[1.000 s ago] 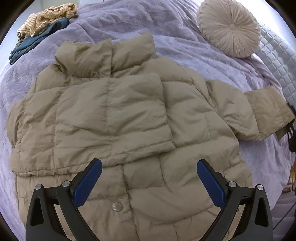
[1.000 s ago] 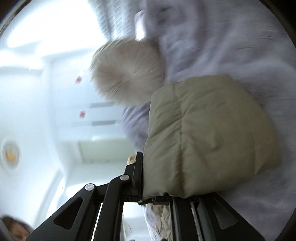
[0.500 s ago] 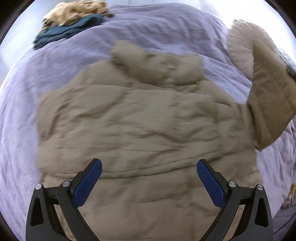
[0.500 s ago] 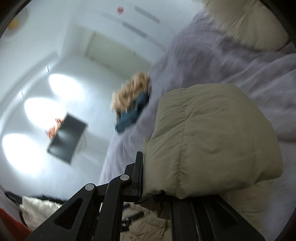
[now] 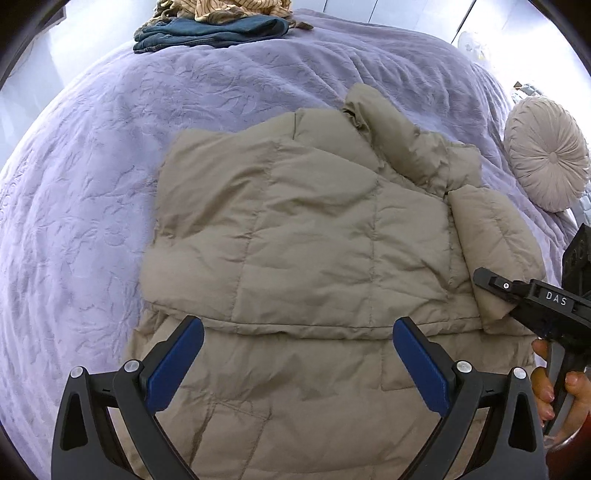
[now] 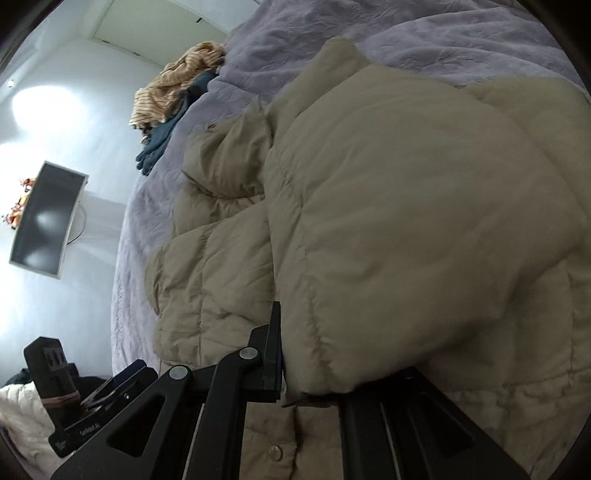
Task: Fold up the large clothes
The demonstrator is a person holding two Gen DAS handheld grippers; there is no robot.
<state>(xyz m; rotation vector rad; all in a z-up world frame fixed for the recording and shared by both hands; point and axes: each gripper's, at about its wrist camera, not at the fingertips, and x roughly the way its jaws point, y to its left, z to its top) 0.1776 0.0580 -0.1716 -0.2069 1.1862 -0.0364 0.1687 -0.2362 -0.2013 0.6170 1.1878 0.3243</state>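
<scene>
- While pinching the cuff end of the sleeve (image 6: 406, 221) in the right tongs (image 6: 314, 373), carry it low across the chest of the puffer jacket (image 5: 314, 240) and lay it flat rather than bunched.
- Nearest in the left view: left tongs (image 5: 297, 328) spread wide, gripping nothing, hovering over the lower front of the jacket, close to the hem.
- Probably best used as a weight: press down on the body panel beside the fold line so that the slippery padded shell does not slide with the sleeve.
- Just beyond: jacket lying front up on the purple bed (image 5: 92, 184), collar pointing away, a broad quilted panel apparently folded over the chest already.
- At the jacket's right edge: sleeve doubled back on itself, its cuff clamped at the tip of the right tongs, the puffed upper part bulging above the body.
- Worth aiming the cuff along the lower edge of that folded panel, then letting go only once the padding settles; likely to spring back otherwise.
- Farther off: a round pleated cushion (image 5: 546, 155) to the right, clear of the jacket.
- Farthest: a pile of clothes (image 5: 214, 22) at the far edge of the bed, well apart from the work.
</scene>
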